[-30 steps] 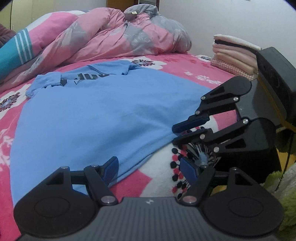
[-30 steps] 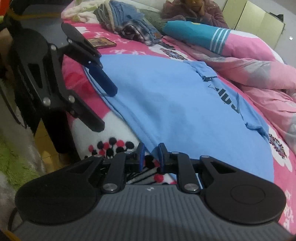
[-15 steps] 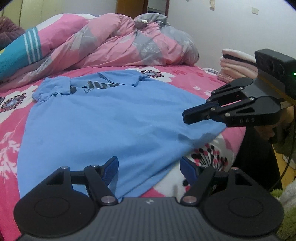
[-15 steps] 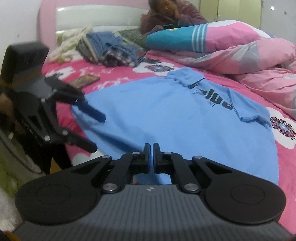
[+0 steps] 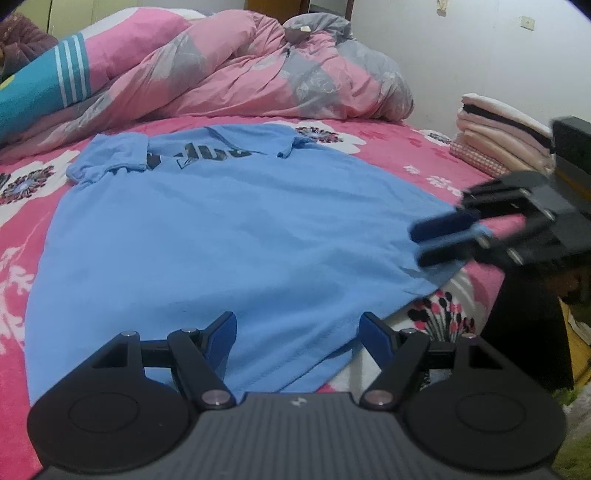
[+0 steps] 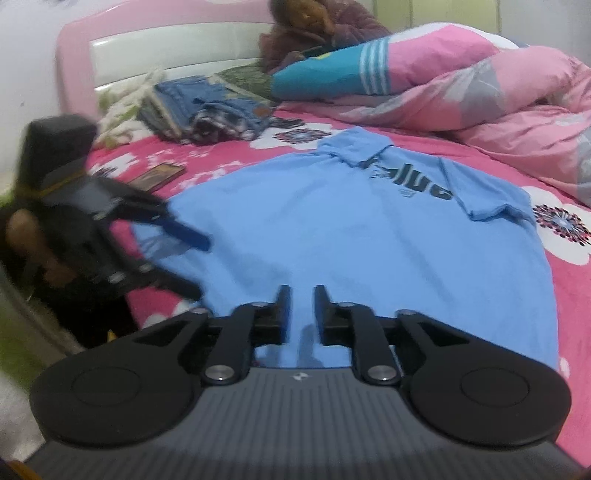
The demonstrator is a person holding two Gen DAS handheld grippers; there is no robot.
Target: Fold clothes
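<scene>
A light blue T-shirt (image 5: 221, 229) with dark lettering lies flat on the pink flowered bed, collar at the far end. In the left wrist view my left gripper (image 5: 297, 328) stands open just above the near hem, with nothing pinched. The right gripper (image 5: 439, 240) shows blurred at the shirt's right hem corner. In the right wrist view the same T-shirt (image 6: 351, 240) spreads ahead. My right gripper (image 6: 302, 295) hovers over its hem, jaws opening with a narrow gap. Blur hides whether cloth sits between them. The left gripper (image 6: 199, 267) is wide apart at the left.
A crumpled pink and grey quilt (image 5: 240, 74) fills the far side. A stack of folded cloths (image 5: 498, 140) sits at the right corner. A heap of clothes (image 6: 207, 107), a flat dark card (image 6: 159, 177) and a seated person (image 6: 314, 33) are near the headboard.
My right gripper closed fully, rolled level and moved from the bare sheet over the shirt's hem, and now its jaws have parted a little. The left gripper stayed open and shifted slightly.
</scene>
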